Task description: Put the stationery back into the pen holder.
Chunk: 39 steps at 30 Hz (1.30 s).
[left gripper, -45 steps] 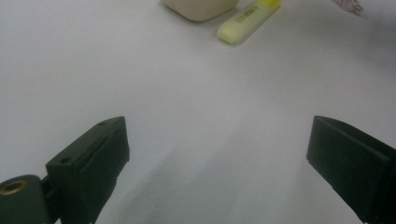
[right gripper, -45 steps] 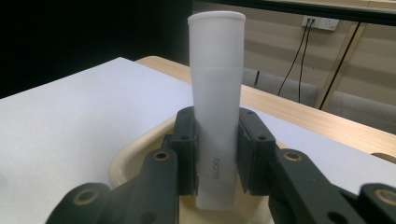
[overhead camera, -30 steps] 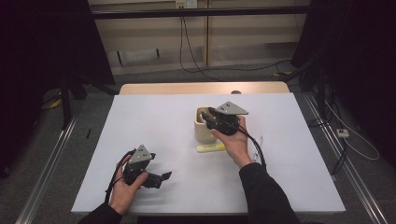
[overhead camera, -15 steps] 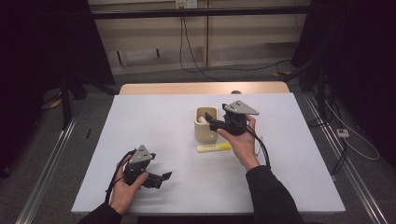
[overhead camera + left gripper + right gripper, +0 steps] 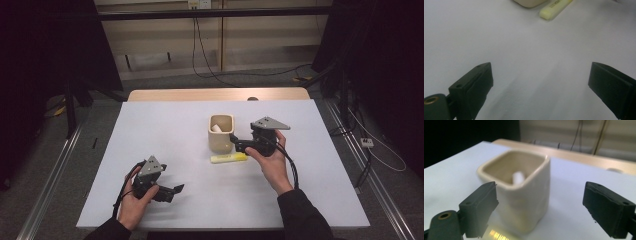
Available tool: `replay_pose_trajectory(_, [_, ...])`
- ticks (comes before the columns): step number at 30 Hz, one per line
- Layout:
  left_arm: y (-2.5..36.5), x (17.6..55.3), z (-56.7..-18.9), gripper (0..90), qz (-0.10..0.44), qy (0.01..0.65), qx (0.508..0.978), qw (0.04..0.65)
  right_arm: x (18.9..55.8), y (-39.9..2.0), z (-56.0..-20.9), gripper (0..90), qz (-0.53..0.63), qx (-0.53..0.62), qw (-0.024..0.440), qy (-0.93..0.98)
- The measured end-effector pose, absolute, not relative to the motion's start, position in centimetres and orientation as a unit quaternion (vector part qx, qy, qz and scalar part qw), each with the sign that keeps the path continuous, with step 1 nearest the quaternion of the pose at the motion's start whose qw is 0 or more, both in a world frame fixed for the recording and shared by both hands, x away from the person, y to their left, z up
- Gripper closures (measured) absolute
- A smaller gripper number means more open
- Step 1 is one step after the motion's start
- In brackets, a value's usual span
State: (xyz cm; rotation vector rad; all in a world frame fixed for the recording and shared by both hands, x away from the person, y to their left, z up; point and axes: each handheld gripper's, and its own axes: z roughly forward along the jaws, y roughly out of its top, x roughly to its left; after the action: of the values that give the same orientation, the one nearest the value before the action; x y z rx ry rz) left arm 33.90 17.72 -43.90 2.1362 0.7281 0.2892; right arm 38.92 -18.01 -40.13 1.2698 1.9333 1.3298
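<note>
A cream square cup (image 5: 221, 134) stands mid-table with a small white piece (image 5: 216, 128) inside it. A yellow highlighter (image 5: 228, 158) lies flat just in front of the cup. My right gripper (image 5: 236, 144) sits just right of the cup, pointing at it. Its jaws have just been opening and stand open, with nothing gripped. The right gripper view has the cup (image 5: 524, 195) and the white piece (image 5: 518, 177) close ahead of the right gripper (image 5: 541, 197). My left gripper (image 5: 175, 191) rests open near the front left. In its view the highlighter (image 5: 555, 8) lies far ahead of the left gripper (image 5: 539, 77).
The white table top (image 5: 165, 130) has bare room to the left and right of the cup. A wooden strip (image 5: 200, 94) runs along its far edge. Cables lie on the floor behind, and dark stands flank both sides.
My right gripper has drawn back to the right from above the cup and its jaws have opened. The left hand has stayed in place.
</note>
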Motion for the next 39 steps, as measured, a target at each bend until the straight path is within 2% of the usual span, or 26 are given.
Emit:
replay_pose_trajectory(8, [17.7,33.9,-44.0,5.8,0.113,0.294,0.852,0.419,36.7,-19.6,-41.0,7.7,0.448,0.463,0.222,0.732])
replay_pose_trajectory(12, [17.7,34.0,-44.0,5.8,0.112,0.294,0.852,0.418,35.7,-20.0,-41.3,6.9,0.404,0.451,0.246,0.757])
replay_pose_trajectory(25, [17.8,33.9,-43.8,5.8,0.117,0.289,0.853,0.419,33.5,-21.5,-42.0,9.1,0.394,0.471,0.202,0.763])
replay_pose_trajectory(30, [17.7,33.9,-44.0,5.8,0.111,0.293,0.852,0.42,32.4,-21.9,-41.8,13.8,0.397,0.464,0.195,0.767])
replay_pose_trajectory(32, [17.6,33.9,-44.0,5.8,0.111,0.293,0.852,0.419,31.9,-22.1,-42.1,12.9,0.408,0.453,0.184,0.771])
replay_pose_trajectory(38, [17.7,33.9,-44.0,5.8,0.116,0.294,0.851,0.418,31.4,-22.7,-42.5,27.1,0.389,0.471,0.189,0.769])
replay_pose_trajectory(39, [17.7,33.9,-44.0,5.7,0.117,0.295,0.851,0.418,31.3,-22.9,-42.5,31.6,0.391,0.472,0.191,0.767])
